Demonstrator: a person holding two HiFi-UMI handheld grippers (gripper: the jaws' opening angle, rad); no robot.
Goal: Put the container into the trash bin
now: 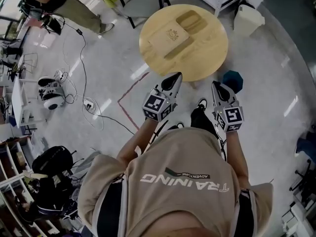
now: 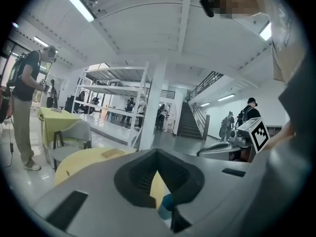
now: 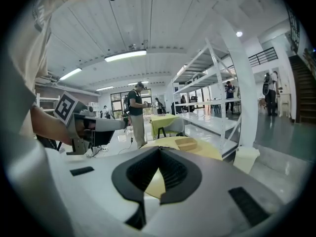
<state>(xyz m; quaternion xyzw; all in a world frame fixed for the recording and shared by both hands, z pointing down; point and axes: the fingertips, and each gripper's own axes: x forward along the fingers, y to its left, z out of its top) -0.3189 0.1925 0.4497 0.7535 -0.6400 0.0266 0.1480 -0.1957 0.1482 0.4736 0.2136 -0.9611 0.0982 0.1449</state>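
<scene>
A round wooden table [image 1: 207,58] stands ahead of me. On it lie a flat brown cardboard container [image 1: 170,38] and a smaller brown tray [image 1: 190,21]. A white trash bin [image 1: 247,19] stands on the floor past the table's right side. My left gripper [image 1: 174,78] and right gripper [image 1: 216,85] hover at the table's near edge, side by side, both shut and empty. In the right gripper view, beyond the right gripper [image 3: 159,149], the tray [image 3: 186,143] sits on the table and the bin [image 3: 245,158] is to the right. The left gripper [image 2: 157,153] points over the table [image 2: 84,162].
A teal object [image 1: 232,80] lies on the floor under the table's near right edge. A person [image 1: 64,4] stands at the far left, with cables [image 1: 84,83] across the floor. Grey chair [image 1: 140,4] behind the table. White shelving [image 3: 217,83] to the right.
</scene>
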